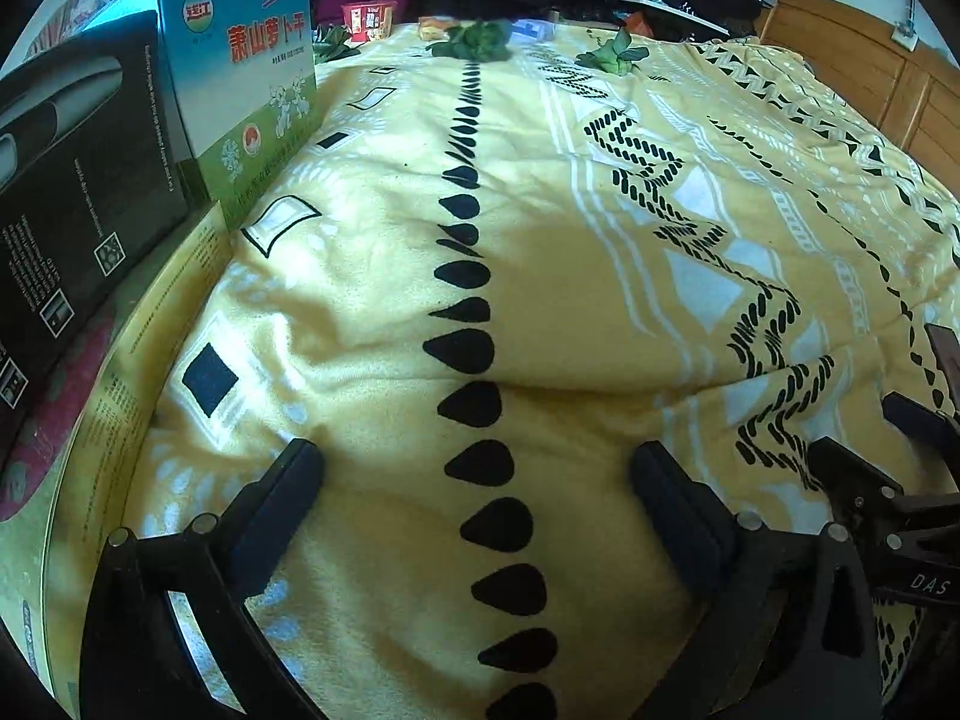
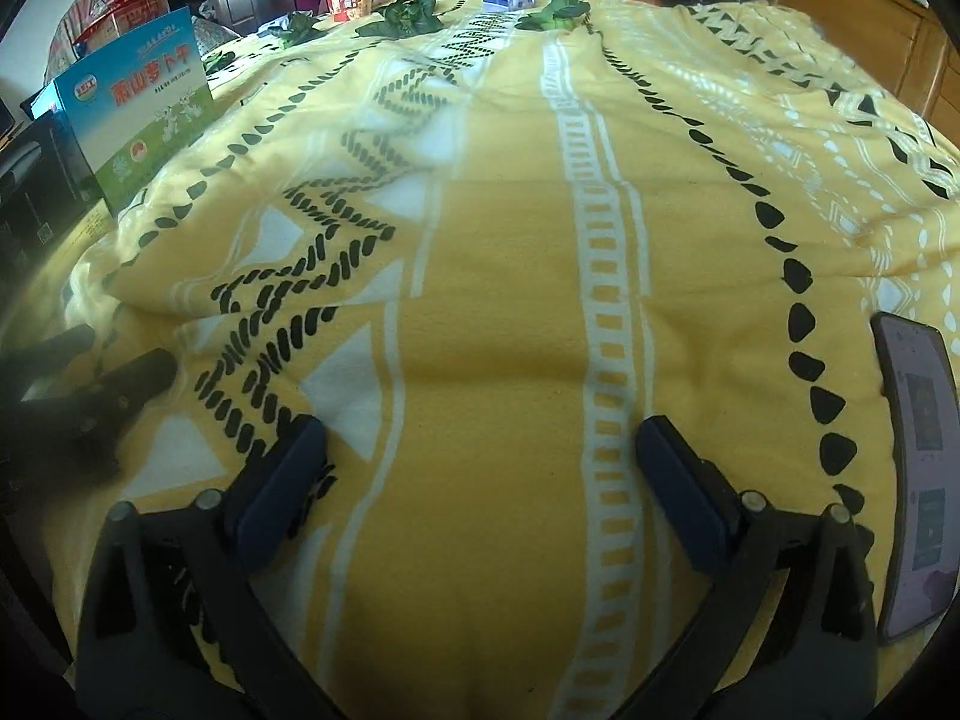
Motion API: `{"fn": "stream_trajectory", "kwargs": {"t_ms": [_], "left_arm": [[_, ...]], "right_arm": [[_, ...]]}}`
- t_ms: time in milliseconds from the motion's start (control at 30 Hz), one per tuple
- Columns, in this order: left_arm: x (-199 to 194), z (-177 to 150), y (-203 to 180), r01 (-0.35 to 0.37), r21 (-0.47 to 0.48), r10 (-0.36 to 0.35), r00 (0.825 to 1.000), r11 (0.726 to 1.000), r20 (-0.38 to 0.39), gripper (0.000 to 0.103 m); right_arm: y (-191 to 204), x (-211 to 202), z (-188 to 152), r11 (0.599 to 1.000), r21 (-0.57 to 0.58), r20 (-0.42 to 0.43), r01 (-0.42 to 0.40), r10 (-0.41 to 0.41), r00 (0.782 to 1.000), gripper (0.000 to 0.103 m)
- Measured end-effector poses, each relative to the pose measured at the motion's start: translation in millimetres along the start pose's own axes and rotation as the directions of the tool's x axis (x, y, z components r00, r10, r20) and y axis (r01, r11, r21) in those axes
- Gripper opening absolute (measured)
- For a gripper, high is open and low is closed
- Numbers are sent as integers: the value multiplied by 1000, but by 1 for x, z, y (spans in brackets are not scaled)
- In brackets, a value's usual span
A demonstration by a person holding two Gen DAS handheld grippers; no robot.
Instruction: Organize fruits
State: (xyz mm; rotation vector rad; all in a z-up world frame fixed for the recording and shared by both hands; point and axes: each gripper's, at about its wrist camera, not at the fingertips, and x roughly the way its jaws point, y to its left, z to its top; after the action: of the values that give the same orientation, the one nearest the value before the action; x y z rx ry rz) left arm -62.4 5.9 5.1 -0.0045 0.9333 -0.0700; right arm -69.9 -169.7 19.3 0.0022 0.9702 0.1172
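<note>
Bright, soft daylight; strong fisheye bending at edges, hazy left rim, soft shadows.

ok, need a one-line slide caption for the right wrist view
Right gripper open and empty over yellow patterned blanket; phone at right, leafy greens at far edge.

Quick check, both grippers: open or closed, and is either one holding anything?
Left gripper: open, jaws wide apart, nothing between them, only the yellow blanket below.
Right gripper: open, jaws wide apart, holding nothing.
</note>
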Motion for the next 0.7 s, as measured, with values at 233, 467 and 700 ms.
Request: {"fn": "stream_trajectory", "kwargs": {"t_ms": [233, 467, 700], "left_arm": [[0, 1, -1, -2, 1, 2, 1000, 1000, 0, 103], [0, 1, -1, -2, 1, 2, 1000, 1000, 0, 103], [0, 1, -1, -2, 1, 2, 1000, 1000, 0, 103]], "right_arm": [[-2, -2, -1, 1000, 0, -2, 2, -2, 1000, 103], [-2, -3, -1, 1000, 0, -1, 1, -1, 1000, 103], [-2, -3, -1, 1000, 0, -1, 1, -1, 1000, 103]]}}
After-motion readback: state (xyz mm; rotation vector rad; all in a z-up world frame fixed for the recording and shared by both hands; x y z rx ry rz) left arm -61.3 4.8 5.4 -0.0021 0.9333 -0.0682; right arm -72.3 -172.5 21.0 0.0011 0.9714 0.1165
